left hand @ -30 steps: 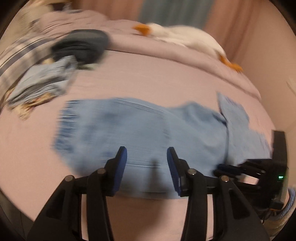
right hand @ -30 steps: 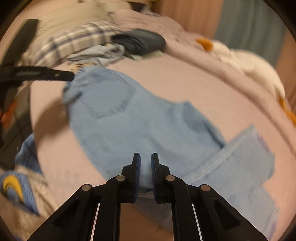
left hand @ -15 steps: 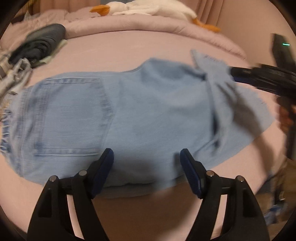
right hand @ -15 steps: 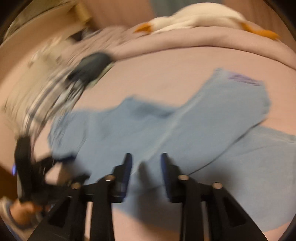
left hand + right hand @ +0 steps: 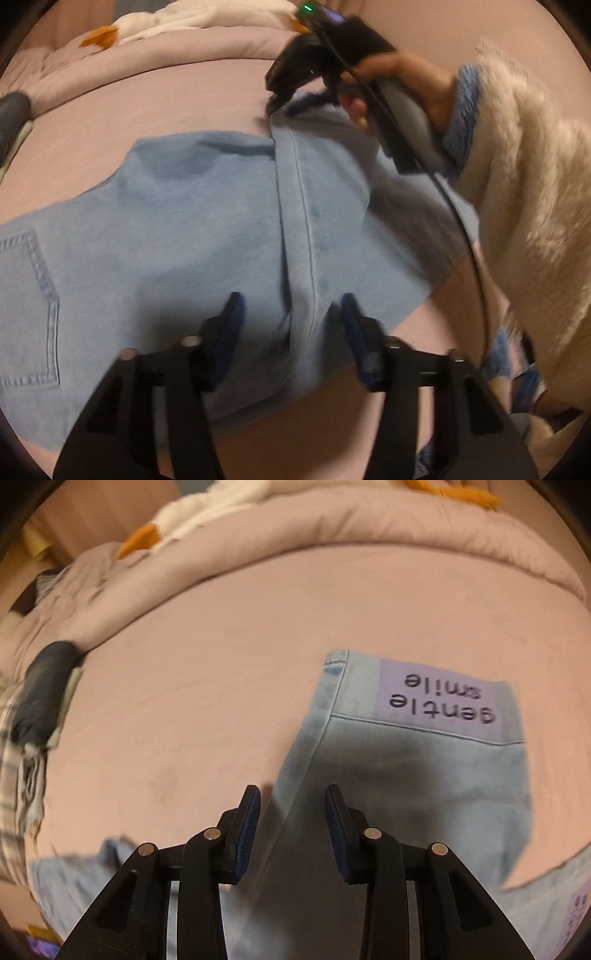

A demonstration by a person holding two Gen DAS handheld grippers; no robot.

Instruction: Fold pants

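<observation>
Light blue denim pants (image 5: 192, 236) lie on a pink bed sheet (image 5: 147, 103), one leg folded across the other along a stitched seam. My left gripper (image 5: 290, 325) is open, its jaws straddling the seam near the front edge of the pants. My right gripper (image 5: 291, 812) is open just above the folded leg (image 5: 424, 775), whose cuff carries a purple "gentle smile" label (image 5: 439, 701). In the left wrist view the right gripper (image 5: 284, 94) sits at the far end of the seam, held by a hand in a fluffy white sleeve (image 5: 524, 199).
A white plush goose (image 5: 236, 513) with an orange beak lies on the rolled pink duvet (image 5: 369, 528) at the back. Dark folded clothing (image 5: 44, 690) and plaid fabric (image 5: 14, 760) sit at the left.
Both grippers moved right along the pants and lower toward the cloth. The right gripper opened wider and now hovers by the cuff; the left now straddles the folded seam.
</observation>
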